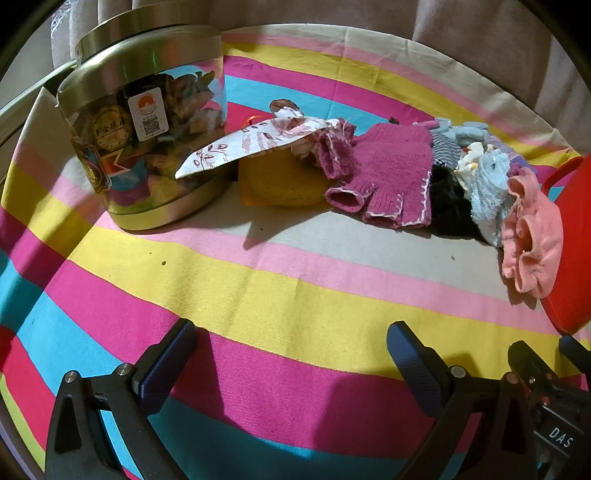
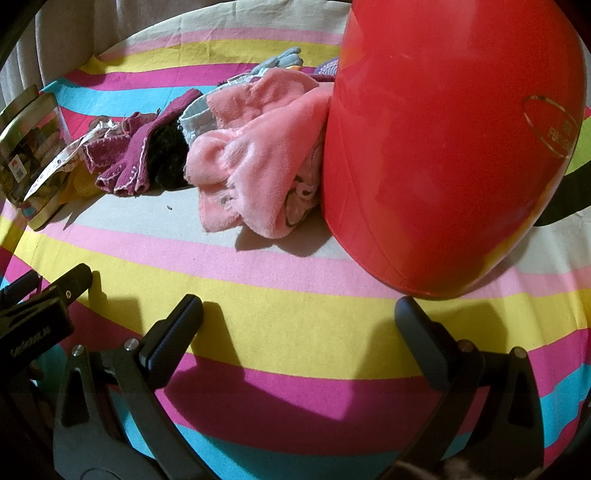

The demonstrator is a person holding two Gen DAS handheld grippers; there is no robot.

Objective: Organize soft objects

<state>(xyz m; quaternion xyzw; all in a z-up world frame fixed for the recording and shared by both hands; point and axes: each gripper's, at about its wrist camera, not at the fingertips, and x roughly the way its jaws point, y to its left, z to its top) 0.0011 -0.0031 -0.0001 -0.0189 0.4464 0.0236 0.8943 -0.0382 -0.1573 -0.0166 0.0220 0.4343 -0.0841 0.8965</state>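
Note:
A row of soft items lies on the striped cloth: a floral white fabric strip (image 1: pixel 255 142), a yellow knit piece (image 1: pixel 280 182), a magenta fingerless glove (image 1: pixel 391 177), a black fuzzy item (image 1: pixel 448 206), light blue socks (image 1: pixel 487 192) and a pink frilled cloth (image 1: pixel 532 236). The pink cloth (image 2: pixel 255 158) leans against a red plastic bucket (image 2: pixel 443 140). My left gripper (image 1: pixel 291 350) is open and empty, low over the cloth in front of the row. My right gripper (image 2: pixel 299 325) is open and empty, its right finger near the bucket's base.
A clear jar with gold lid (image 1: pixel 147 122) filled with items stands at the left; it also shows in the right wrist view (image 2: pixel 29 147). The striped tablecloth (image 1: pixel 295 288) covers the table. Beige curtains (image 1: pixel 480 26) hang behind. The other gripper's body (image 2: pixel 33 325) sits at left.

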